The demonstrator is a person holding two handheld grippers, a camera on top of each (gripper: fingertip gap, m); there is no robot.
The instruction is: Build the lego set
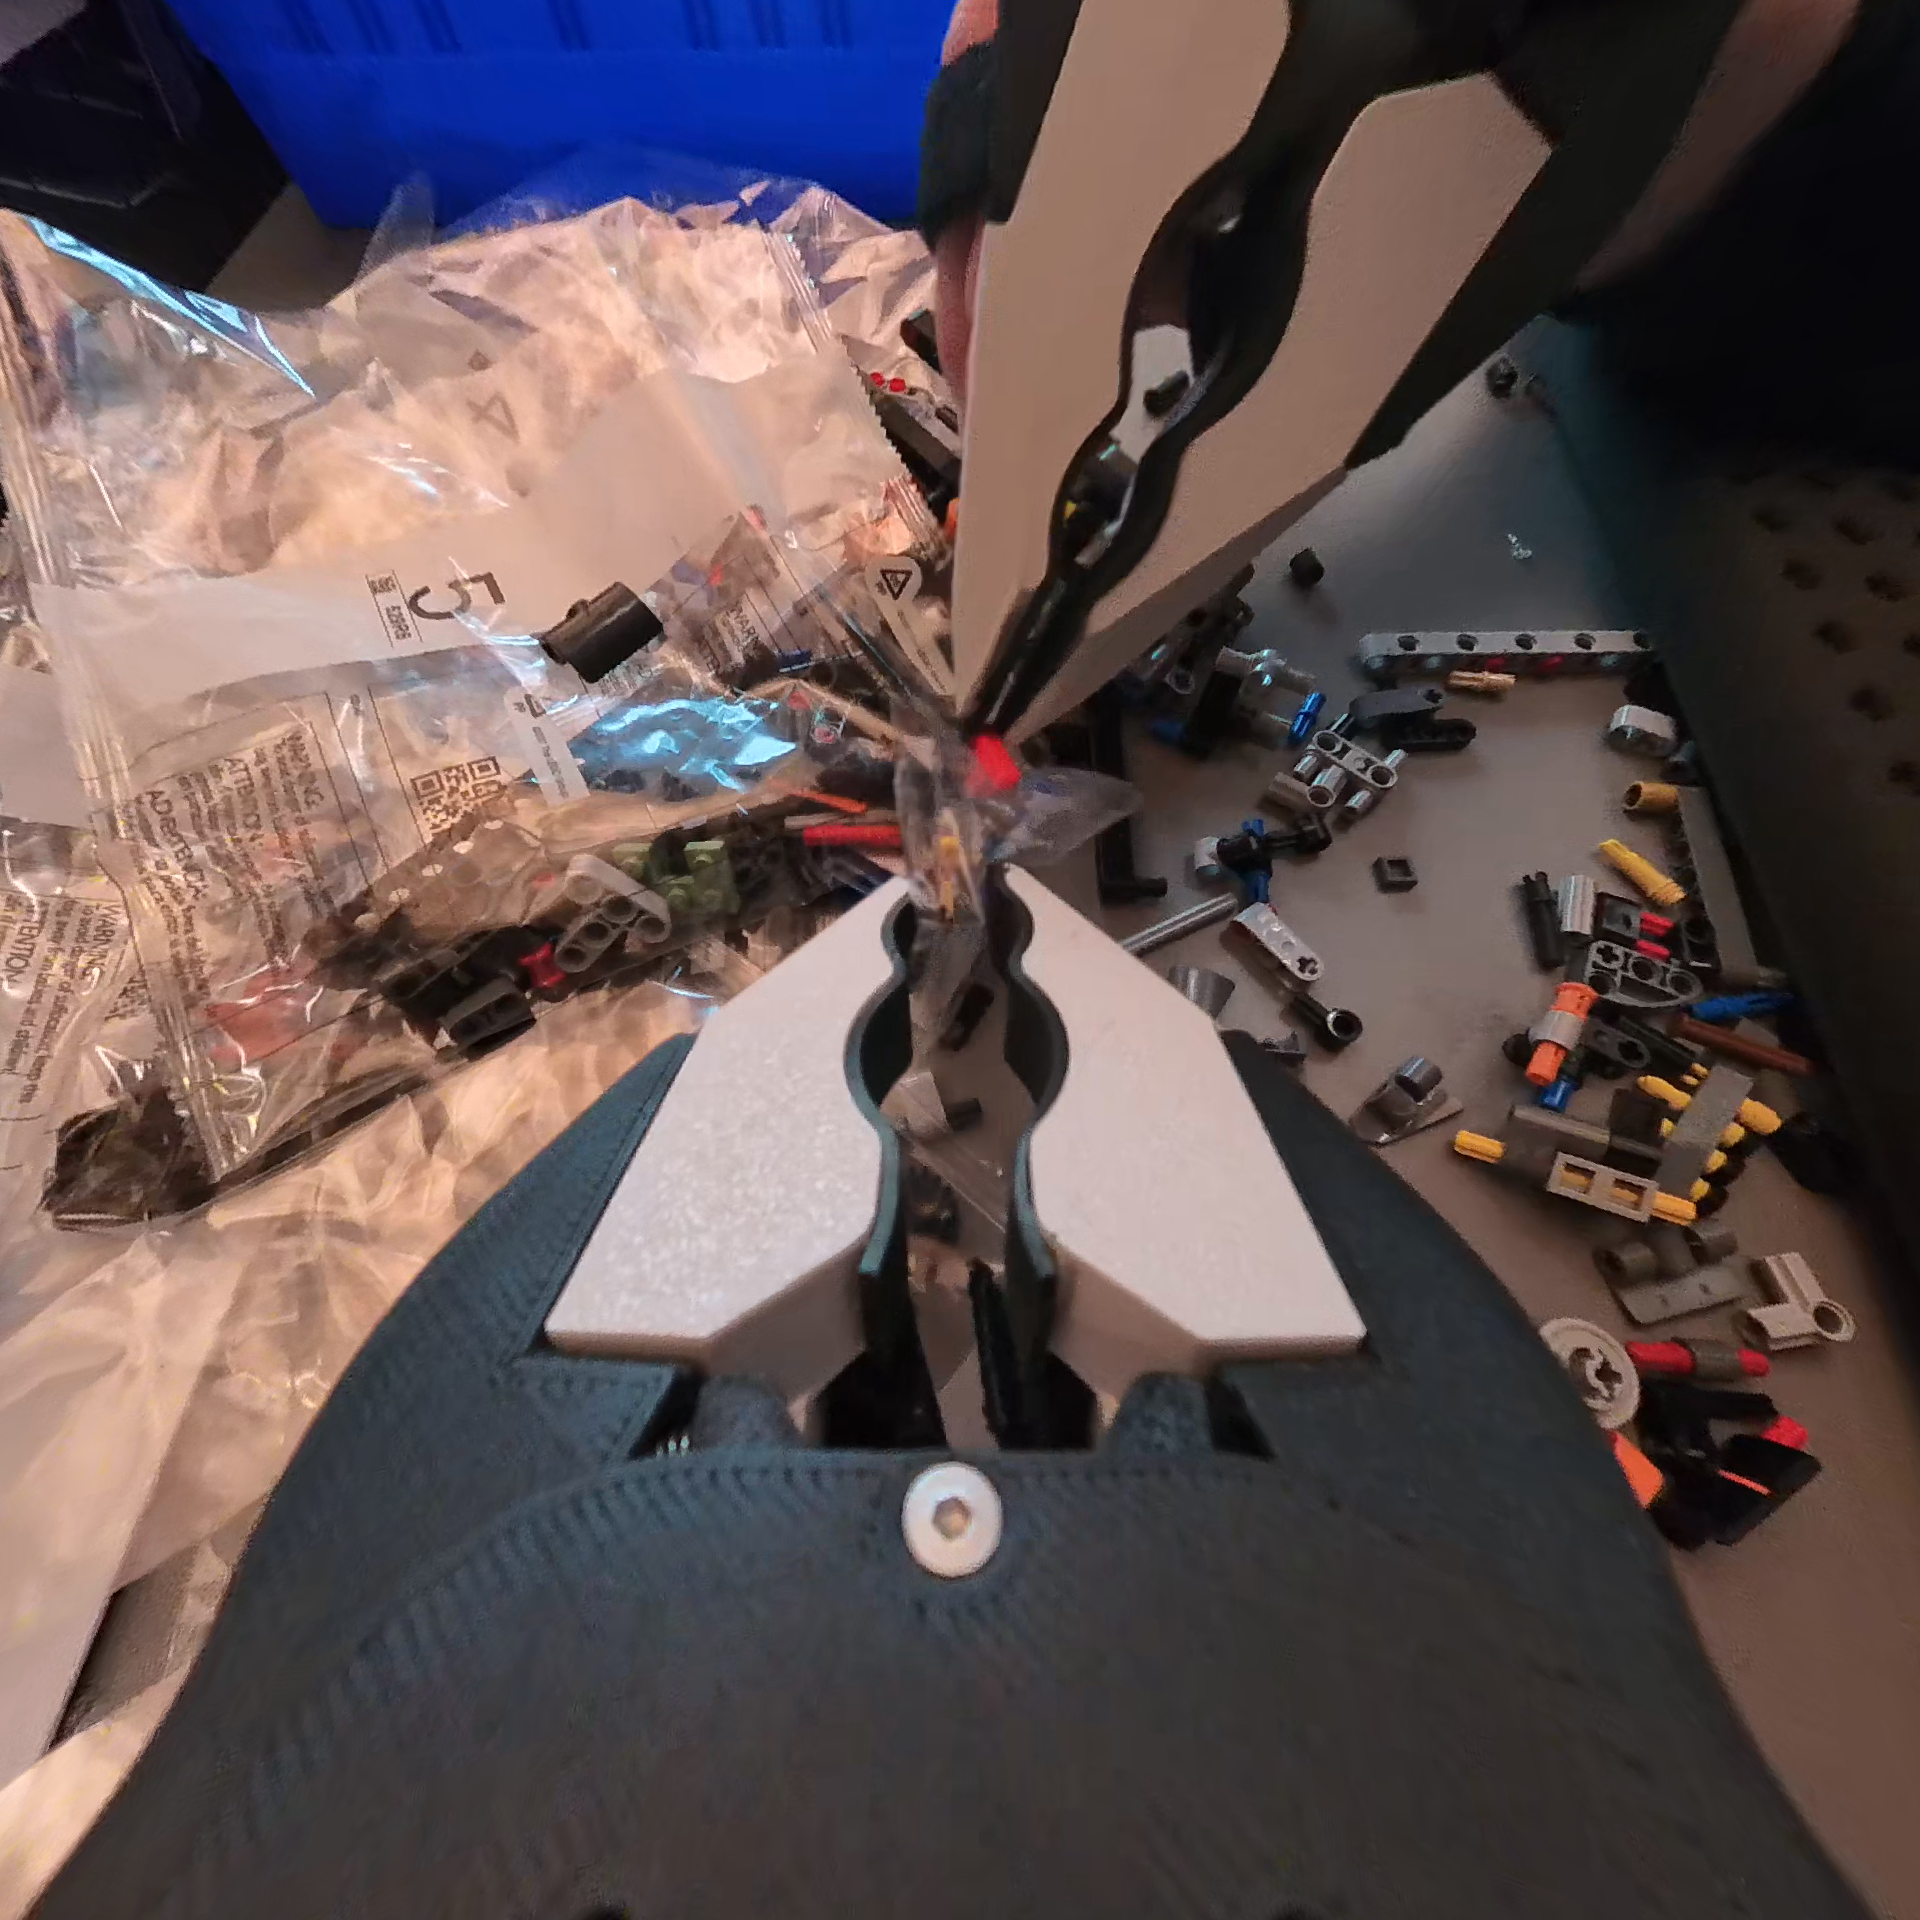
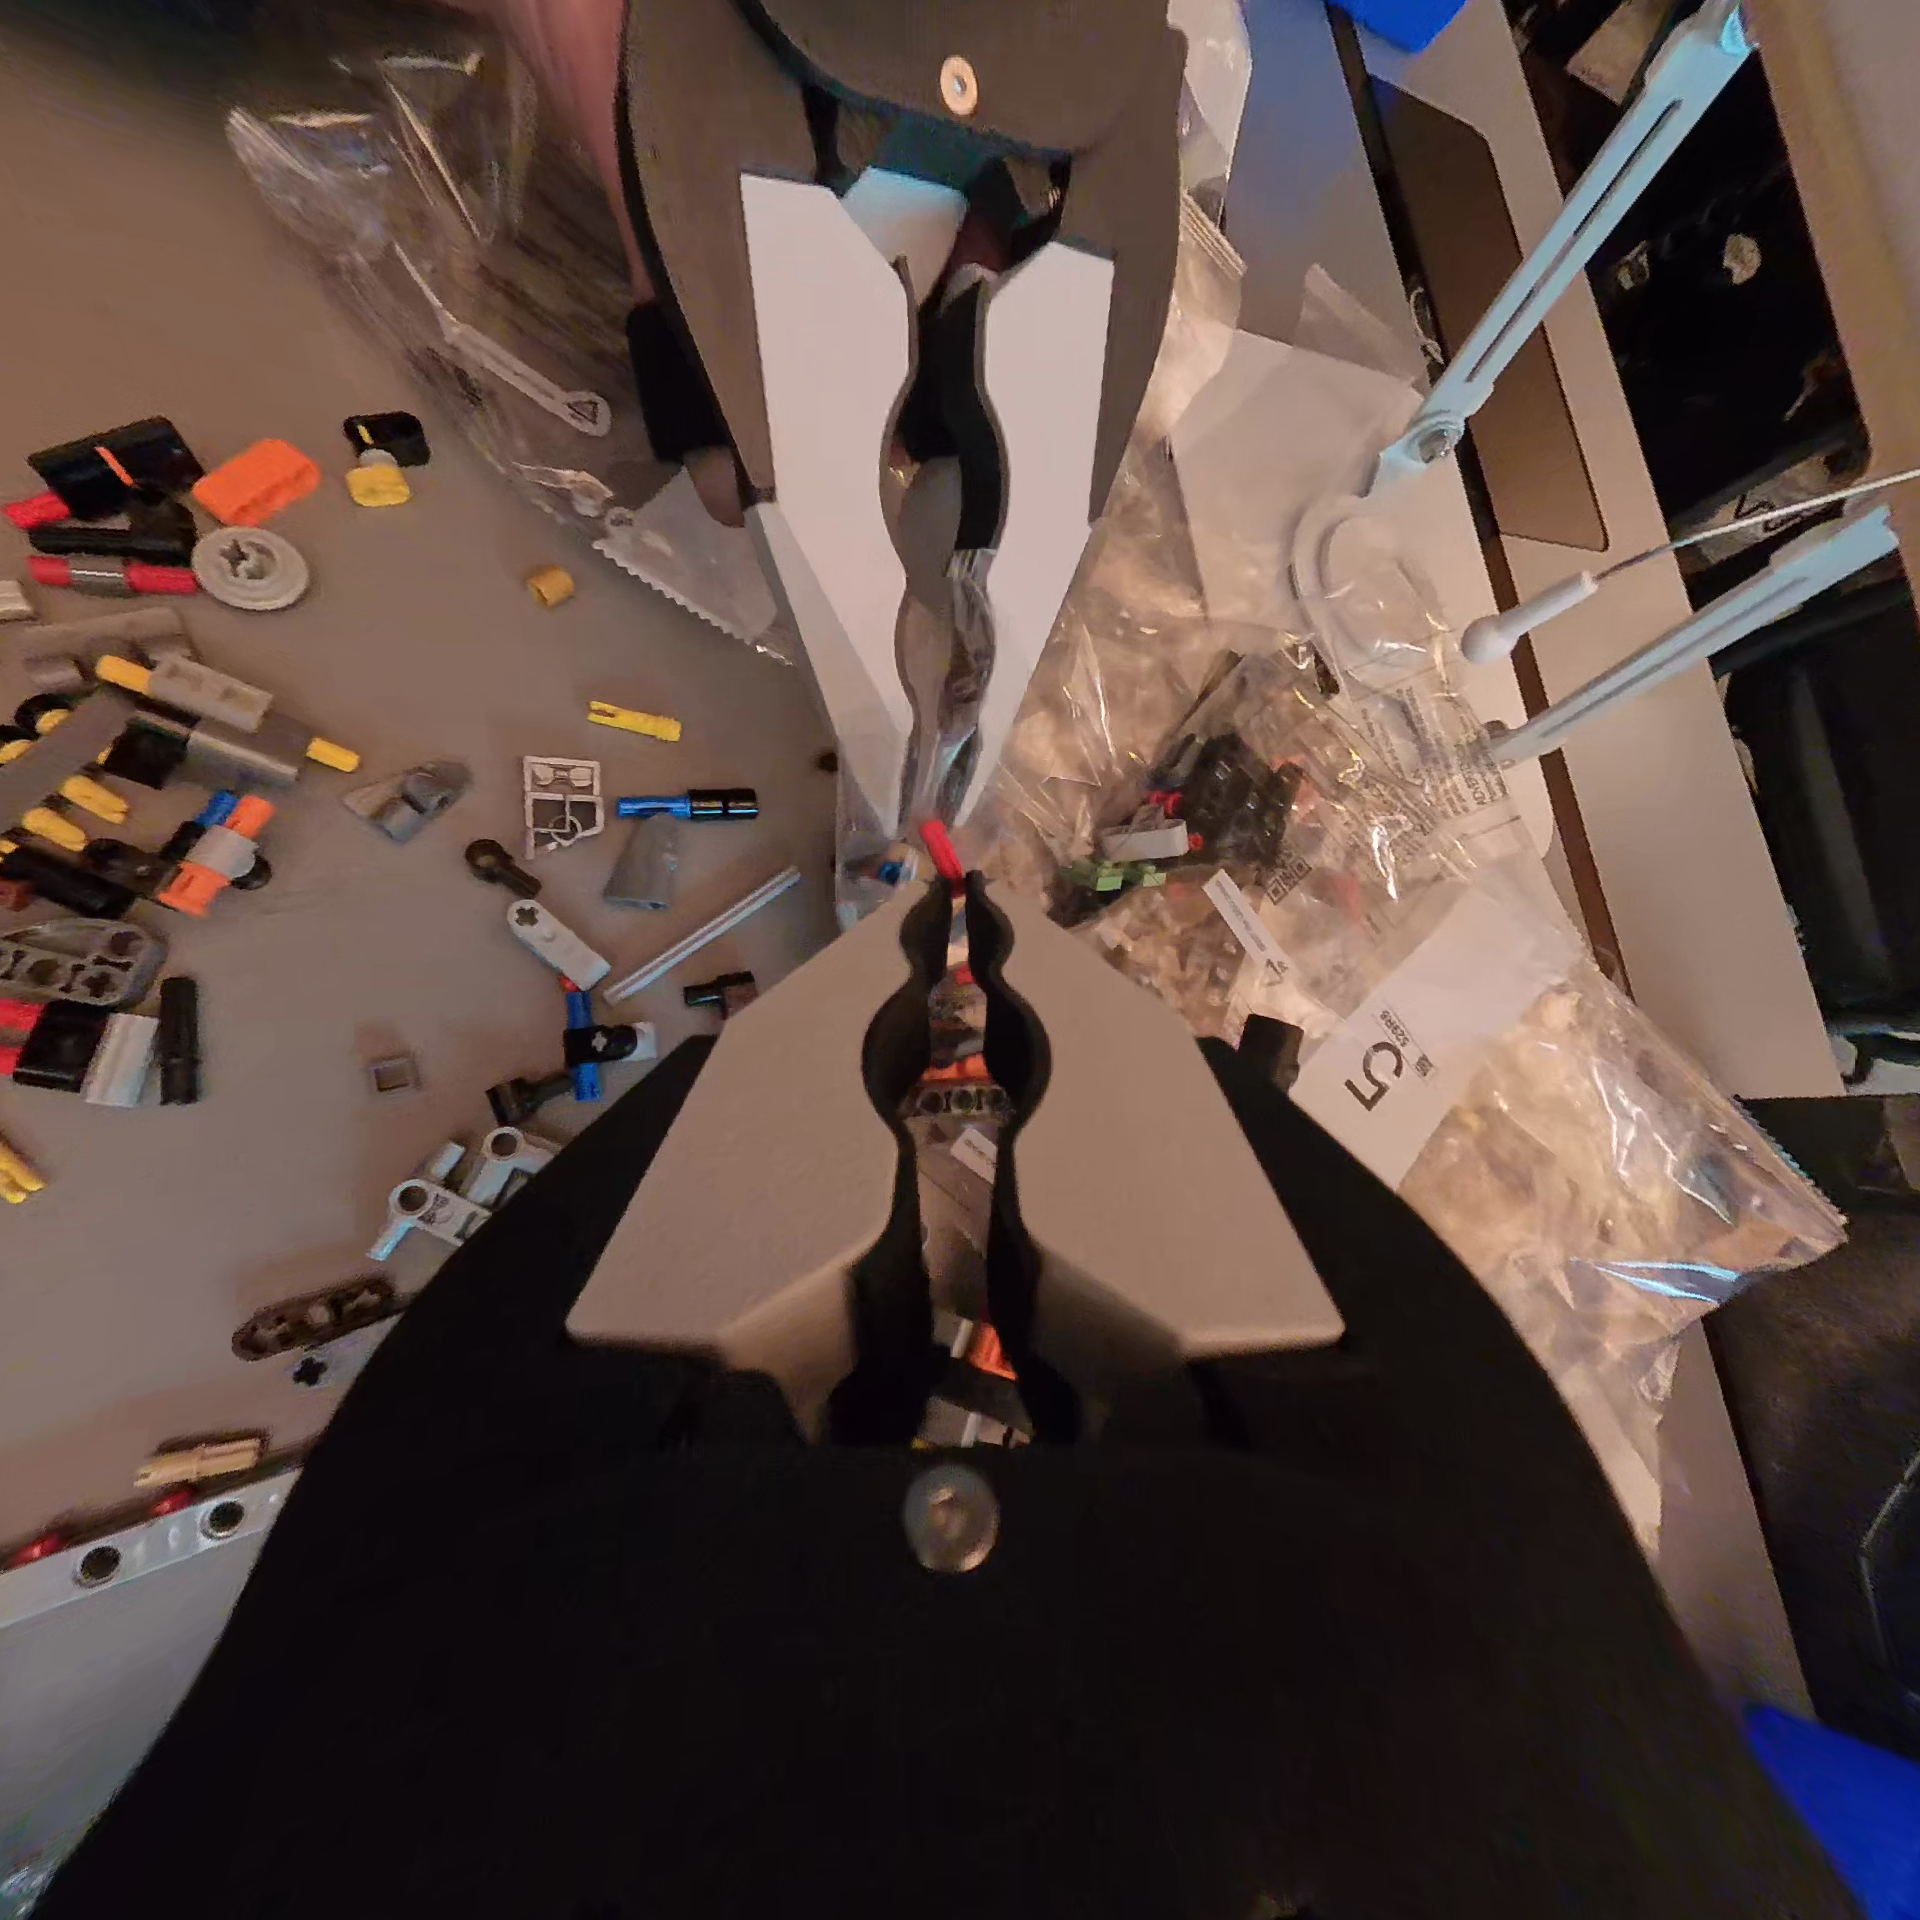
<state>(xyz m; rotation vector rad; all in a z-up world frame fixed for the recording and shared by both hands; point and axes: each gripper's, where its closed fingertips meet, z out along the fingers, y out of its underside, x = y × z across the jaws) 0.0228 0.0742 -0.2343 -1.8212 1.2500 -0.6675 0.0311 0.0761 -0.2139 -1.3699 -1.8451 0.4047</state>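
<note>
The grey table (image 1: 1403, 1714) carries the whole work area. A heap of clear plastic bags (image 1: 343, 665) of unopened parts covers the surface to the left of the left gripper (image 1: 954, 902); in the right wrist view the same heap (image 2: 1455, 935) lies to the right of the right gripper (image 2: 958, 891). A blue bin (image 1: 540, 94) stands beyond the bags, far ahead of the left gripper. White lamp arms (image 2: 1538, 312) and their round base rise ahead and to the right of the right gripper.

Loose lego pieces (image 1: 1621, 1018) are scattered on the bare table to the right of the left gripper, and to the left of the right gripper (image 2: 208, 727). They include a long grey beam (image 1: 1507, 655), a grey pulley wheel (image 2: 249, 566), an orange block (image 2: 255, 481) and a yellow pin (image 2: 634, 722).

The two grippers meet tip to tip above the edge of the bag heap. The left gripper's jaws are pressed together on the crumpled neck of a small clear bag (image 1: 966, 831), the film gathered between the tips. The right gripper (image 1: 992, 717) enters the left wrist view from above, jaws closed to a narrow slit, pinching a small red pin (image 1: 992, 756) together with the bag film around it. In the right wrist view the red pin (image 2: 935, 844) stands just beyond the right gripper's tips, directly between them and the tips of the left gripper (image 2: 940, 821) opposite. Whether the pin is inside the bag or outside its film cannot be told.
</note>
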